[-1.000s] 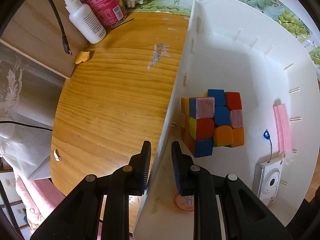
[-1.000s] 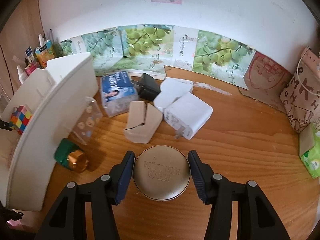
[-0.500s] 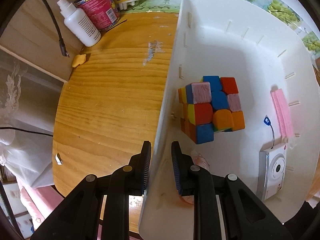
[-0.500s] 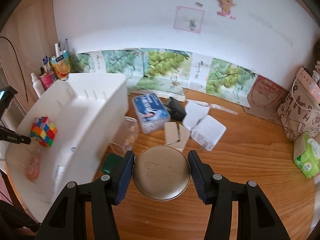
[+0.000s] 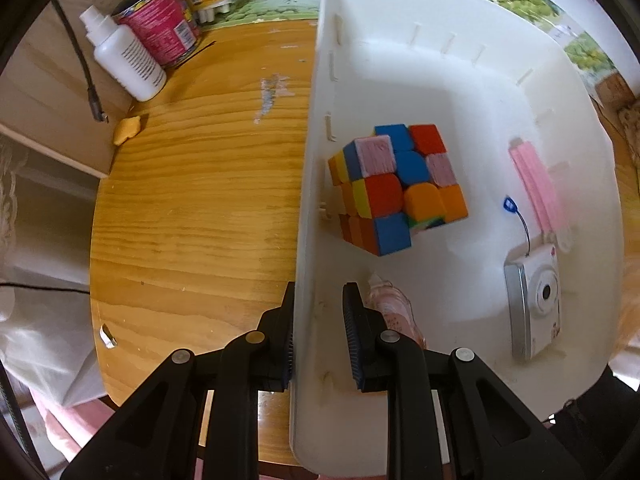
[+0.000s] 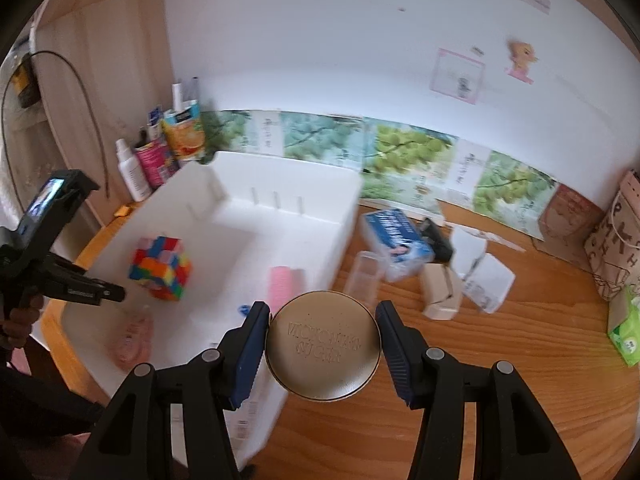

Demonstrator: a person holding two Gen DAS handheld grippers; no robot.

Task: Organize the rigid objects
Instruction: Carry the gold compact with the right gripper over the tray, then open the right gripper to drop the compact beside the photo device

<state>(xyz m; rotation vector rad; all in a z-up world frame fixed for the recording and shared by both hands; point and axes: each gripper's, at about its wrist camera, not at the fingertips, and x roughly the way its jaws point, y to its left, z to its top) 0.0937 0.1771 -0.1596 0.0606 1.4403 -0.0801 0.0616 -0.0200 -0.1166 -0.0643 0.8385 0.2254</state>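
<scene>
My left claw [image 5: 318, 328] pinching the bin [image 5: 472, 64] wall at lower centre, my right claw [image 6: 322, 344] clamped on a round tin [image 6: 323, 347] over the bin's near rim, bare floor beside the cube [image 5: 394, 188]

Brushed gold metal tin [image 6: 322, 347], smooth white plastic bin [image 5: 460, 80], glossy grained wooden table [image 5: 192, 208]

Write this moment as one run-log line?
left claw: clamps bin wall | right claw: holds round tin beside bin | cube: in bin
</scene>
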